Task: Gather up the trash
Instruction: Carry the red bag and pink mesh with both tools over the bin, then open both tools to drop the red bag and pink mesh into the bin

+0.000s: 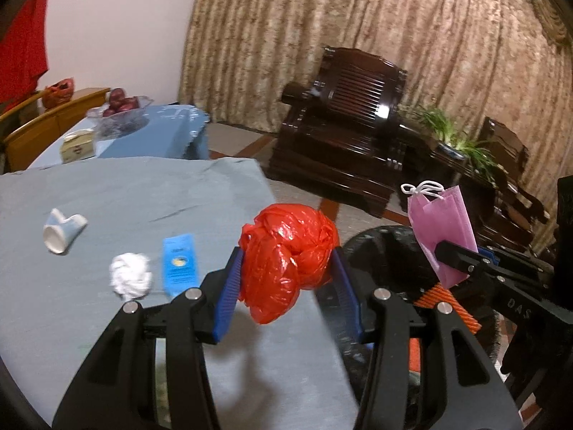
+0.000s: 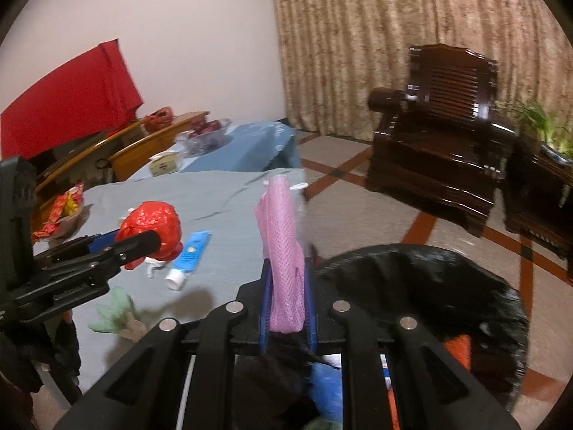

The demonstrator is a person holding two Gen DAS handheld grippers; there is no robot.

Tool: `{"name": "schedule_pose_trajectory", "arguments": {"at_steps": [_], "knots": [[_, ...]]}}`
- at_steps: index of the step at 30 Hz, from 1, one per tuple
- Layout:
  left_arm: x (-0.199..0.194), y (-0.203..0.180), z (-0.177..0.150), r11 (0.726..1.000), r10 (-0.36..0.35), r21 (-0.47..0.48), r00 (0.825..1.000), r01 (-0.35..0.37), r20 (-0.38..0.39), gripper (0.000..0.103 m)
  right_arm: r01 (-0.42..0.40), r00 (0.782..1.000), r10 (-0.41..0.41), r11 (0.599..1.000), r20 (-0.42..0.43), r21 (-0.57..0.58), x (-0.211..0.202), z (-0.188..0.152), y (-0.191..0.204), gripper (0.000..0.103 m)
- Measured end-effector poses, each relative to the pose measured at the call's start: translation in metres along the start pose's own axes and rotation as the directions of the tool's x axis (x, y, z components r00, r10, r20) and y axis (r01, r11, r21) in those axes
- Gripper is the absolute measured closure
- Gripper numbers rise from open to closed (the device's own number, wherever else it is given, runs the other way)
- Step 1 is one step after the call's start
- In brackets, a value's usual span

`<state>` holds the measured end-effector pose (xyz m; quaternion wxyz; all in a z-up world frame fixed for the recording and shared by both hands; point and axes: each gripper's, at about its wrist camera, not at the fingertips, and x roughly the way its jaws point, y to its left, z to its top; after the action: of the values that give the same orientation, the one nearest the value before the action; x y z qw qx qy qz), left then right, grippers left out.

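My left gripper (image 1: 288, 258) is shut on a crumpled red plastic bag (image 1: 288, 254), held above the right edge of the grey-clothed table (image 1: 125, 193). My right gripper (image 2: 288, 279) is shut on a pink face mask (image 2: 283, 251), held over the black-lined trash bin (image 2: 422, 286). In the left wrist view the mask (image 1: 442, 229) hangs over the bin (image 1: 386, 251). On the table lie a crushed white paper cup (image 1: 62, 231), a white tissue ball (image 1: 130, 276) and a blue tube (image 1: 180, 263). The red bag also shows in the right wrist view (image 2: 152, 227).
A green wrapper (image 2: 114, 313) and a red-yellow snack packet (image 2: 59, 215) lie on the table. A second blue-clothed table (image 1: 154, 132) holds a fruit bowl (image 1: 120, 109) and tissue box (image 1: 77, 145). Dark wooden armchairs (image 1: 343, 136) stand by the curtain.
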<state>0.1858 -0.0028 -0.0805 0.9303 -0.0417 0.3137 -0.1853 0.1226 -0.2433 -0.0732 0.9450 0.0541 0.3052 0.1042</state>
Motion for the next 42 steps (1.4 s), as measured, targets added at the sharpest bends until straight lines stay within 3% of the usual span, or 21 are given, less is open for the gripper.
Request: {"name": "schedule_pose_trajectory", "arguments": {"at_steps": [12, 21, 25, 28, 30, 32, 34, 36, 38, 42], "knots": [[0.034, -0.075, 0.0, 0.99, -0.122, 0.072, 0.992, 0.124, -0.031, 0.054, 0.131, 0.991, -0.131, 0.988, -0.009, 0.078, -0.029, -0.017, -0.072, 0.087], [0.059, -0.117, -0.006, 0.977, -0.172, 0.115, 0.983, 0.178, -0.059, 0.051, 0.191, 0.982, -0.189, 0.975, -0.026, 0.116, -0.036, -0.029, -0.106, 0.087], [0.071, -0.13, -0.01, 0.97, -0.205, 0.117, 0.975, 0.215, -0.088, 0.028, 0.22, 0.975, -0.216, 0.966, -0.047, 0.134, -0.035, -0.035, -0.119, 0.079], [0.073, -0.133, -0.012, 0.967, -0.218, 0.114, 0.971, 0.229, -0.099, 0.025, 0.237, 0.971, -0.231, 0.962, -0.059, 0.139, -0.034, -0.04, -0.126, 0.076], [0.073, -0.131, -0.014, 0.967, -0.217, 0.112, 0.972, 0.227, -0.096, 0.021, 0.246, 0.969, -0.239, 0.959, -0.066, 0.142, -0.034, -0.044, -0.13, 0.068], [0.074, -0.13, -0.011, 0.969, -0.208, 0.113, 0.974, 0.217, -0.093, 0.017, 0.248, 0.968, -0.241, 0.957, -0.067, 0.149, -0.035, -0.047, -0.131, 0.044], [0.071, -0.124, -0.014, 0.976, -0.181, 0.109, 0.98, 0.19, -0.085, 0.013, 0.246, 0.969, -0.239, 0.958, -0.064, 0.149, -0.036, -0.049, -0.131, 0.027], [0.067, -0.113, -0.015, 0.982, -0.157, 0.097, 0.984, 0.165, -0.08, 0.013, 0.247, 0.969, -0.242, 0.957, -0.055, 0.149, -0.037, -0.05, -0.128, 0.023], [0.064, -0.103, -0.016, 0.987, -0.132, 0.077, 0.988, 0.138, -0.079, 0.011, 0.237, 0.971, -0.232, 0.96, -0.051, 0.151, -0.038, -0.05, -0.126, 0.012], [0.054, -0.08, -0.016, 0.995, -0.083, 0.048, 0.995, 0.086, -0.063, 0.01, 0.21, 0.978, -0.207, 0.968, -0.037, 0.14, -0.038, -0.047, -0.117, 0.006]]}}
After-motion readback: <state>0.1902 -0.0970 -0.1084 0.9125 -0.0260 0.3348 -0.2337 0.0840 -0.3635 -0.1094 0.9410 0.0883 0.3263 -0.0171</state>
